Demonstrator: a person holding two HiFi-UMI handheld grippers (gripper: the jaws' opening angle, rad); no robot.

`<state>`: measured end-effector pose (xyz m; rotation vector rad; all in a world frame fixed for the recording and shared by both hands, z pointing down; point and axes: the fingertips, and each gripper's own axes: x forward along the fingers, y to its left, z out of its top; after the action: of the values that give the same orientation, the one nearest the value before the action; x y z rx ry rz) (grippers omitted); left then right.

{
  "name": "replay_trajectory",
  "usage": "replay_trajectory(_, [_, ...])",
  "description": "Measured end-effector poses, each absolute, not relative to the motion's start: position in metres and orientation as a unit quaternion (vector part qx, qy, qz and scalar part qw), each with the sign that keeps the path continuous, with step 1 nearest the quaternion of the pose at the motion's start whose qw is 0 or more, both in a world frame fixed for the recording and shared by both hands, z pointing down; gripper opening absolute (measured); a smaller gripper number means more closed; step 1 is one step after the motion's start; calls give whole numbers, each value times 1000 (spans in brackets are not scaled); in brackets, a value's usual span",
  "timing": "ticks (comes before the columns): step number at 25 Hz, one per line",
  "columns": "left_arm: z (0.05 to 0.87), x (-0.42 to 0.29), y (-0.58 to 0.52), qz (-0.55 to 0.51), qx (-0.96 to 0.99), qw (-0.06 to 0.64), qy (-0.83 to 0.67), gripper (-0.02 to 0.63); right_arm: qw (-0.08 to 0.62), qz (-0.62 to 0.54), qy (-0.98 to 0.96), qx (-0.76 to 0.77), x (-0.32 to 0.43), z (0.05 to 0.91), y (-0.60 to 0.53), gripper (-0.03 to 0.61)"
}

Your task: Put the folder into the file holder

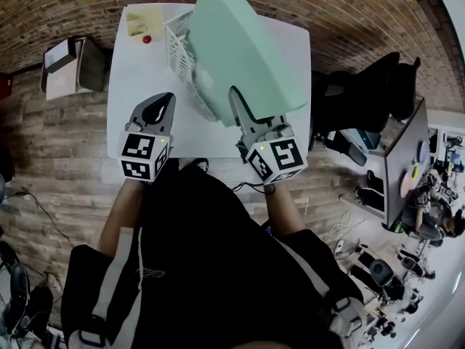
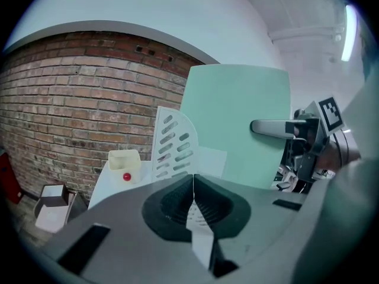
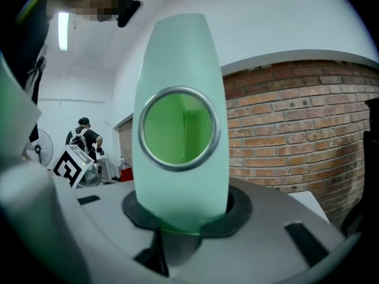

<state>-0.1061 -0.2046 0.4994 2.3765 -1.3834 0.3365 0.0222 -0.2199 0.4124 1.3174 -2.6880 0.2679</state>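
Between right gripper (image 3: 180, 220) jaws, the folder (image 3: 177, 58)

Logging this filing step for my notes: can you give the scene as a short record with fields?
folder: mint green, upright, gripped by right claw
file holder: white, slotted, on white table
left claw: shut, empty
other items: yellow box and red ball at table's far corner
progress: whether folder sits inside holder cannot be told
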Motion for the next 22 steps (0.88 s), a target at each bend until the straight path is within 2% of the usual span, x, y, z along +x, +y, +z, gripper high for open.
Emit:
replay_trajectory(9, [496,-101,-201,130,844,171,-491,23,-20,58,-893,445,30,393,-218,137])
replay_trajectory(22, [497,-108,-197,127,838,177,-500,23,-48,63,-895,438,20,406,-235,133])
